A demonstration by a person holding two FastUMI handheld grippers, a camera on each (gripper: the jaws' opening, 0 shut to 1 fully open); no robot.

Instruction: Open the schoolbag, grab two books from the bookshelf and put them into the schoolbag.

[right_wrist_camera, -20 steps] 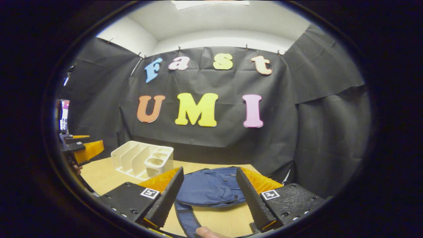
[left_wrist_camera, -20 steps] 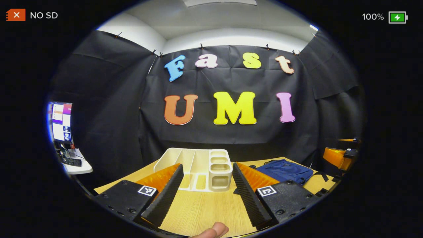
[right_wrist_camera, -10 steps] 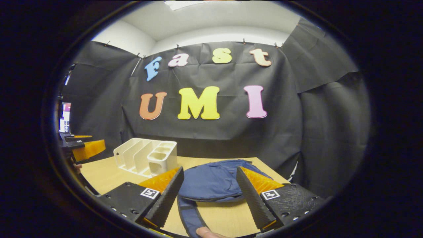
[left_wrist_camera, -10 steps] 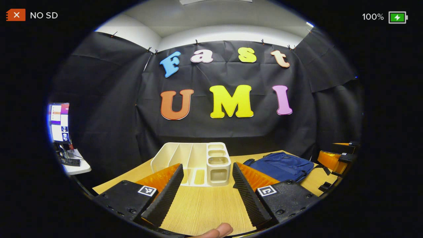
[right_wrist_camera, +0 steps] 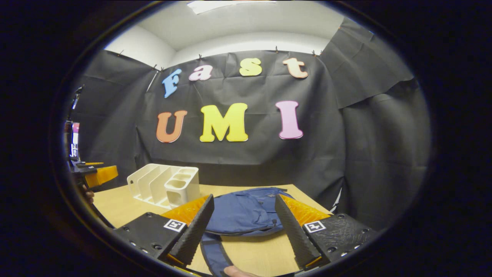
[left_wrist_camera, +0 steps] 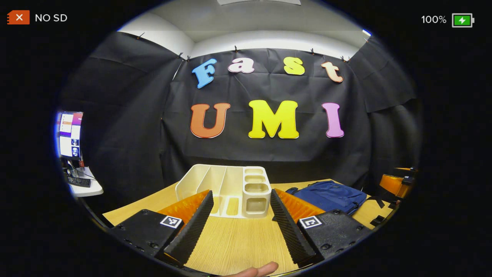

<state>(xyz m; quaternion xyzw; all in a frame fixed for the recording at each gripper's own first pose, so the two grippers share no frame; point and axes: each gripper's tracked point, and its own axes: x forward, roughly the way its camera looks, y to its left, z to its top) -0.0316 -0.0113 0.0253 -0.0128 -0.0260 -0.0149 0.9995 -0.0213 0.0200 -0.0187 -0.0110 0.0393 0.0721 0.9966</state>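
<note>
Two hand-held grippers, both spread wide, both empty. Left hand-held gripper (left_wrist_camera: pixel 240 223) sits at the bottom of the left gripper view, fingers well apart, touching nothing; bare desk (left_wrist_camera: pixel 238 246) shows between them. A fingertip (left_wrist_camera: pixel 259 270) pokes in at the bottom edge. Right hand-held gripper (right_wrist_camera: pixel 242 227) is just as wide apart at the bottom of the right gripper view, also holding nothing.

Change over the last second: small. Left view drifted a bit, so the shelf (left_wrist_camera: pixel 226 190) sits slightly higher and farther left than a second ago, and the bag (left_wrist_camera: pixel 330 196) slid a little right of centre. In the right view the bag (right_wrist_camera: pixel 246 211) moved from low in the frame to squarely between the fingers, with a strap (right_wrist_camera: pixel 213 254) trailing toward the bottom edge. No contact either time. Reads as settling and aiming, not work begun.

Meaning for the task: nothing done yet, in my judgement. Bag lies flat on the desk, lower centre of the right view, looks zipped, though the zipper is too small to confirm. Shelf stands lower centre of the left view, beyond the fingers; its slots look empty and I can't make out any books. Right hand-held gripper seems lined up for the bag first. Left hand-held gripper also shows at the left edge of the right view (right_wrist_camera: pixel 94 175).
</note>
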